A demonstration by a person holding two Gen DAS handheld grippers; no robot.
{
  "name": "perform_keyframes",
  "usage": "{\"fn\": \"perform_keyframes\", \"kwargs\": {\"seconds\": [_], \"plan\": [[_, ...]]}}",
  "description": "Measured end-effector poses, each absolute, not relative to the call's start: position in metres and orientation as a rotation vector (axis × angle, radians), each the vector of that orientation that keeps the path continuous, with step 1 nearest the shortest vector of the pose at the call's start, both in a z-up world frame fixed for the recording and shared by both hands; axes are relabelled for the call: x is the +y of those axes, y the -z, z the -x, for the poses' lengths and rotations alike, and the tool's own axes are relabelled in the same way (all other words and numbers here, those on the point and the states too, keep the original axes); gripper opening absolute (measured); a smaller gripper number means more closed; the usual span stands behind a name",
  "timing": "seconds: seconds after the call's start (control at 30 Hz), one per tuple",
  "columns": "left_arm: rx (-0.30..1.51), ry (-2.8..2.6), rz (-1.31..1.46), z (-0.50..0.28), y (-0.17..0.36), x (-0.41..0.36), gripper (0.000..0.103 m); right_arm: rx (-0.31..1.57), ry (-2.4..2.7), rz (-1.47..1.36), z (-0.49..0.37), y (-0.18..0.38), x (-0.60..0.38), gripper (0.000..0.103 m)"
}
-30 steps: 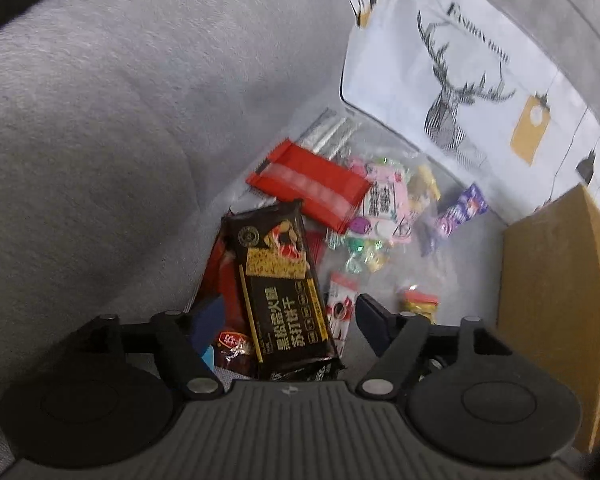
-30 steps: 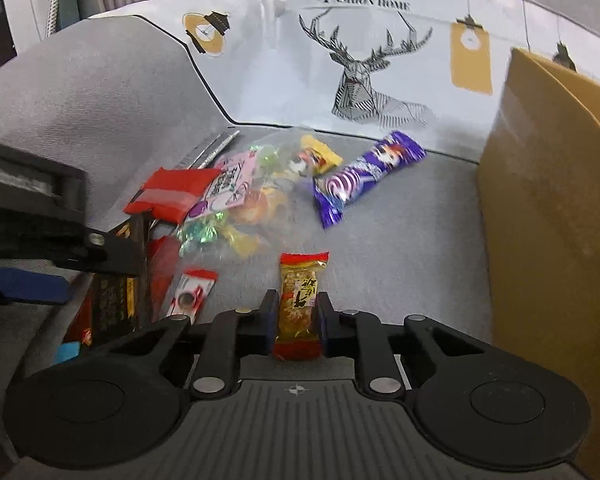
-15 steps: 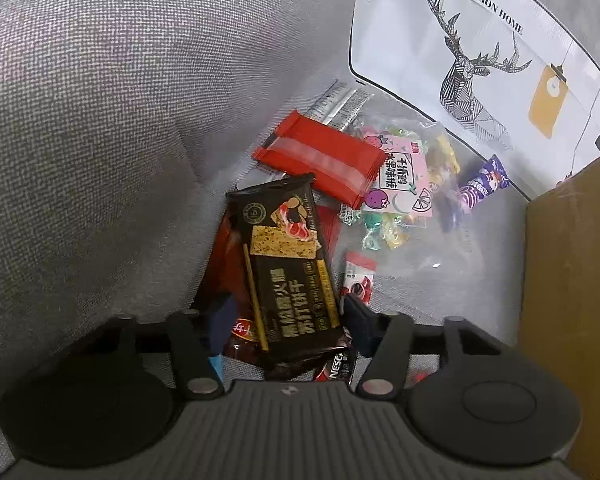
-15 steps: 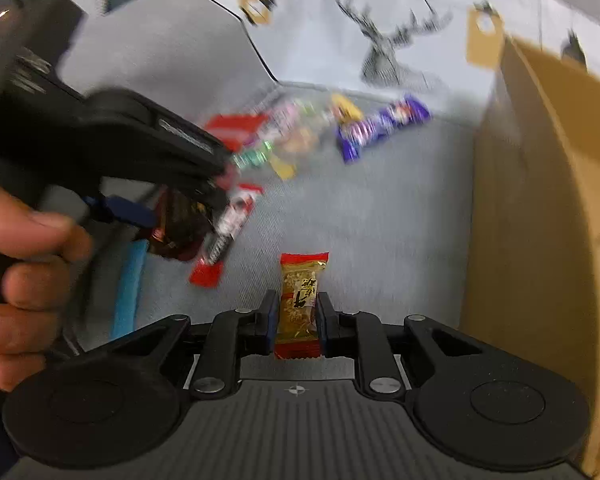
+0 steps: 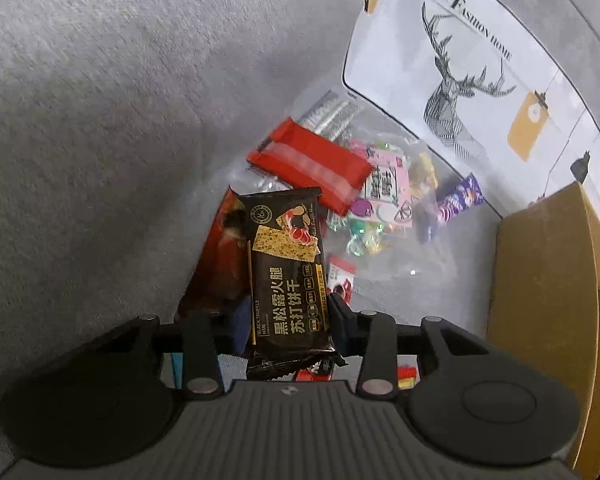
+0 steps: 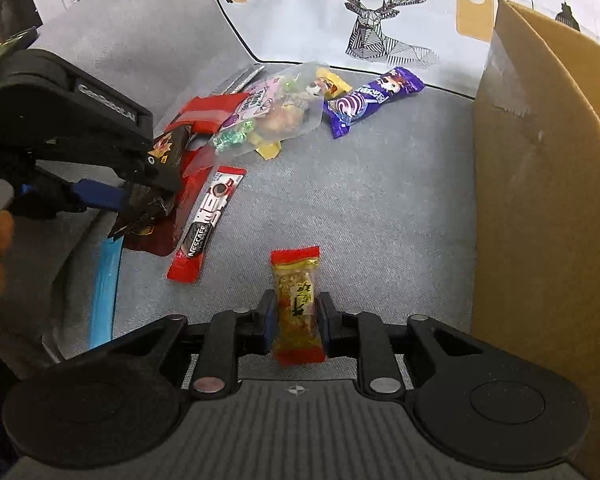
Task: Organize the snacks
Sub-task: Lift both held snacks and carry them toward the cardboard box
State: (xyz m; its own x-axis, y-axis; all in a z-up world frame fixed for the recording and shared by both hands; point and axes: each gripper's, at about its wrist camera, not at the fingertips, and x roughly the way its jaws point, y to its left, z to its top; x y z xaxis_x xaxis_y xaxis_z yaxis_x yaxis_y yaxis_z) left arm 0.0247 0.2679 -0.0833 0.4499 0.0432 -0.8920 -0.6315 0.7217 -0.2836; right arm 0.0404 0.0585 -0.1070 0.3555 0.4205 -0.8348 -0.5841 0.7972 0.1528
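- The left gripper (image 5: 288, 316) is clamping the black cracker pack (image 5: 286, 276) between its fingers, the pack sticking out forward above the pile.
- A red pouch (image 5: 312, 164) is lying ahead of it, with a clear candy bag (image 5: 384, 204) to that pouch's right.
- The right gripper (image 6: 296, 320) is pinching a small yellow snack bar (image 6: 296, 300) upright between its fingers.
- A cardboard box (image 6: 540, 200) is standing just to its right.

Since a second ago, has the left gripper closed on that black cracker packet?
Yes. The left gripper now clamps the black cracker packet, lifted off the red pouch beneath.
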Motion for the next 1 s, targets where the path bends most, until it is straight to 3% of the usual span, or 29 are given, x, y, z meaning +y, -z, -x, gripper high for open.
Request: {"fn": "perform_keyframes", "kwargs": {"seconds": [0.27,0.6,0.7,0.77,1.0], "plan": [[1.057,-0.487,0.624,-0.031,0.088,0.262,0.055,1.020,-0.649,0.193,-0.040,0.108,0.062,0.028],[1.064,-0.496,0.603,-0.036,0.093,0.261,0.059,1.003,-0.643,0.230,-0.037,0.110,0.067,0.028],[1.064,-0.496,0.595,-0.037,0.094,0.261,0.058,0.993,-0.645,0.245,-0.035,0.110,0.067,0.027],[1.064,-0.499,0.577,-0.037,0.093,0.261,0.047,0.983,-0.641,0.251,-0.034,0.109,0.067,0.023],[1.010,-0.508,0.481,-0.037,0.081,0.254,0.043,0.867,-0.615,0.163,-0.036,0.088,0.056,0.019]]}}
